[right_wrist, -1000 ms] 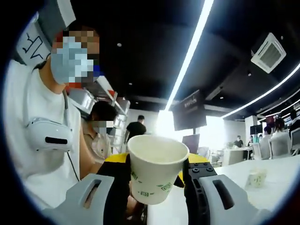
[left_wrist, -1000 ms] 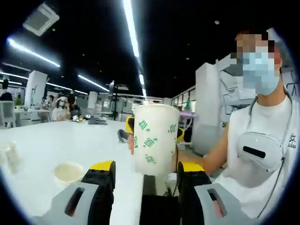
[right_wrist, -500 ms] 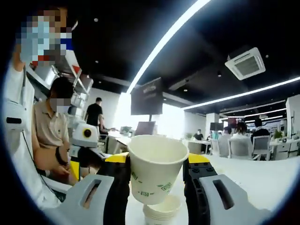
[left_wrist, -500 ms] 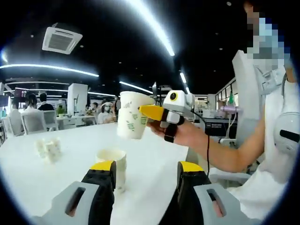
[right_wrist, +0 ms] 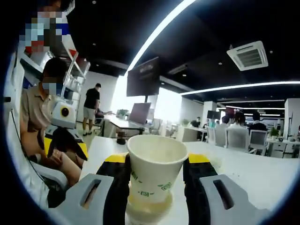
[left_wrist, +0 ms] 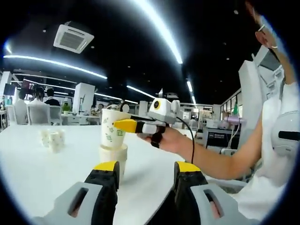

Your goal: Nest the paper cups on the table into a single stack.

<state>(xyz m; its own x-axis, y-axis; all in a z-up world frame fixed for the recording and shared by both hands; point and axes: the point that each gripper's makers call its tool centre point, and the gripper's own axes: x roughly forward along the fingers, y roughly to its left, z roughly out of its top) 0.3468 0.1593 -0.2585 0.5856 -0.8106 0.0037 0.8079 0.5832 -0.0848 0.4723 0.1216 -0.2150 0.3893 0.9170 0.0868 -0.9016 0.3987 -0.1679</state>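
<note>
A white paper cup with green marks sits between the jaws of my right gripper, which is shut on it. Its base rests in the mouth of a short stack of cups on the white table. In the left gripper view the same held cup stands in the stack, with the right gripper reaching in from the right in a person's hand. My left gripper hangs open with nothing in it, a little short of the stack. It also appears at the left as the left gripper.
Several small cups stand further back on the table to the left. The person holding the grippers stands at the table's edge on the right. Other people, chairs and desks fill the room behind.
The right gripper has lowered its cup from above the stack down into the stack's top. The left gripper has stayed open.
</note>
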